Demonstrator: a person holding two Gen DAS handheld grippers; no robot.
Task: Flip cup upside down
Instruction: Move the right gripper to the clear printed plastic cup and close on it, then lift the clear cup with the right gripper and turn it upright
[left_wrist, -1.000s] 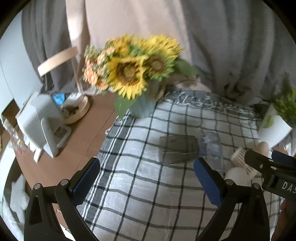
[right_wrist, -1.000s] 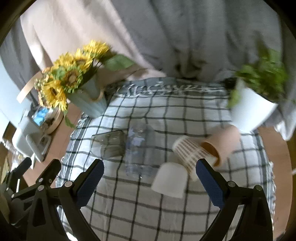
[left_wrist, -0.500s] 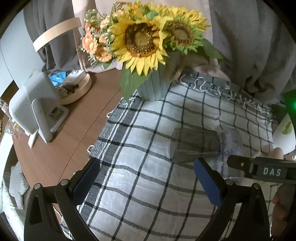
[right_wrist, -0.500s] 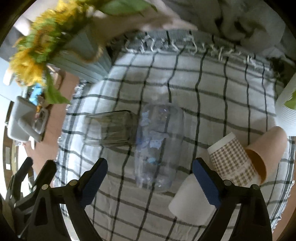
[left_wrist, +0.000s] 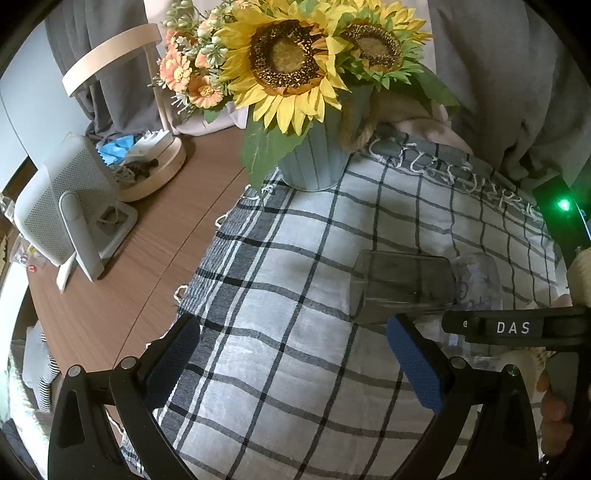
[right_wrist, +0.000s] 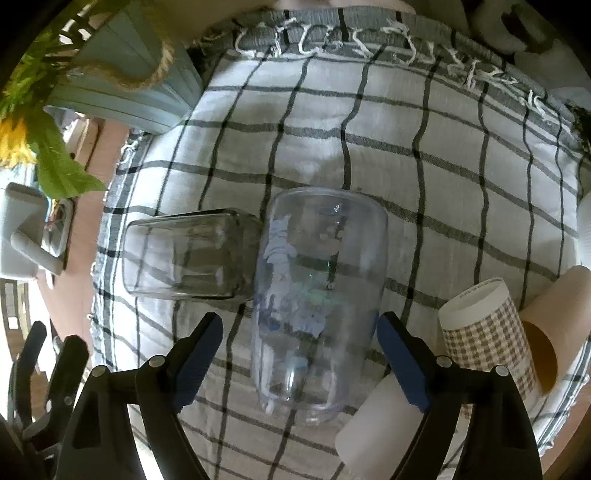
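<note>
L gripper (left_wrist: 291, 365) is sitting wide open w/ nothing between its fingers, hovering over bare checked cloth (left_wrist: 280, 288); the smoky glass (left_wrist: 402, 286) is lying at about 1 o'clock from it, beyond its R finger, so that arm isn't lined up on anything. Going rightward in the R wrist view: the smoky glass (right_wrist: 188, 254) is lying on its side at 10 o'clock, its end touching the clear printed cup (right_wrist: 319, 299). That cup, judged the target, is lying on its side dead ahead at 12 o'clock of the R gripper (right_wrist: 299, 356), long axis running 12-to-6, i.e. along the fingers, not across. R fingers are spread wide, holding nothing, and are straddling the cup's near end, one on each flank; whether they're touching it I can't tell. R arm is clearly nearer. Further right, at 3 to 4 o'clock, a gingham paper cup (right_wrist: 487, 332) and brown paper cup (right_wrist: 554, 332) are lying just beside the R finger, a white cup (right_wrist: 373, 424) at 5 o'clock. Closing across the cup's width, then lifting and turning it mouth-down looks like the call.
</note>
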